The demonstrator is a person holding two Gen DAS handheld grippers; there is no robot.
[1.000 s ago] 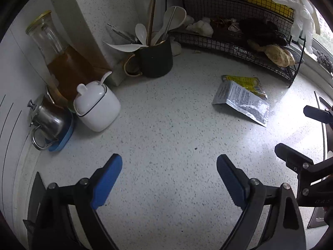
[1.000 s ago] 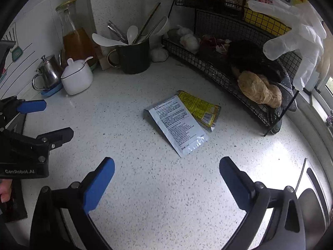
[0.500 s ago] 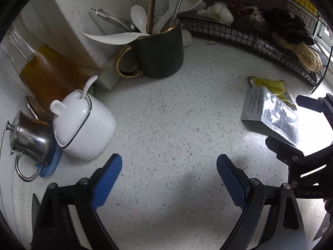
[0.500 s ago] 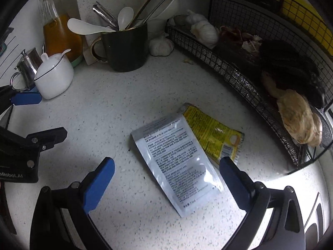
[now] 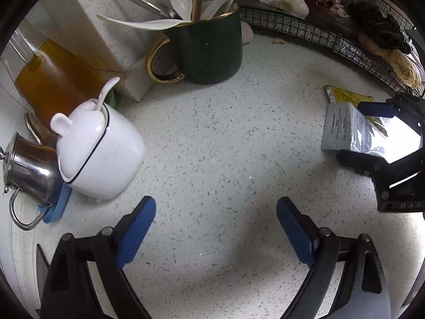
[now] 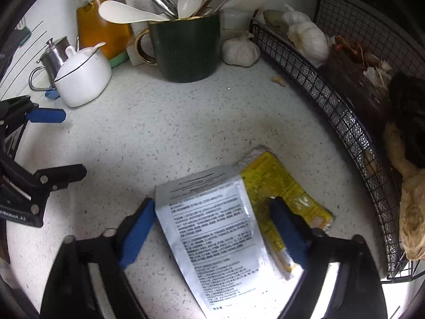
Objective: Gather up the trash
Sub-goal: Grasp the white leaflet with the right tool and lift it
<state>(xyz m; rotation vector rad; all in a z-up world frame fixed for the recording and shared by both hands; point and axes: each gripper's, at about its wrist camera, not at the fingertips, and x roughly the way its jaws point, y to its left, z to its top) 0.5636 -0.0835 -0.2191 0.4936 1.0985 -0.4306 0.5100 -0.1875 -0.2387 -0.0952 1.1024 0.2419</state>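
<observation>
- While our right gripper closes its jaws, the silver packet lies flat on the counter between the two blue pads; the left pad is at the packet's edge, and we cannot tell if either presses yet.
- Under the silver packet's right side sits a yellow packet, and the right pad rests over it.
- Our left gripper stands wide with nothing between its pads, only bare counter beneath.
- From the left view both packets are well off to the right, the silver packet framed by the right gripper's fingers, the yellow packet just behind.
- Only the right view shows the print on the silver packet and the garlic bulb beside the dark mug.
- Only the left view shows the blue coaster under the steel pot, close against the white jar.
- Both views show the wire basket curving along the right, with garlic and ginger in it.
</observation>
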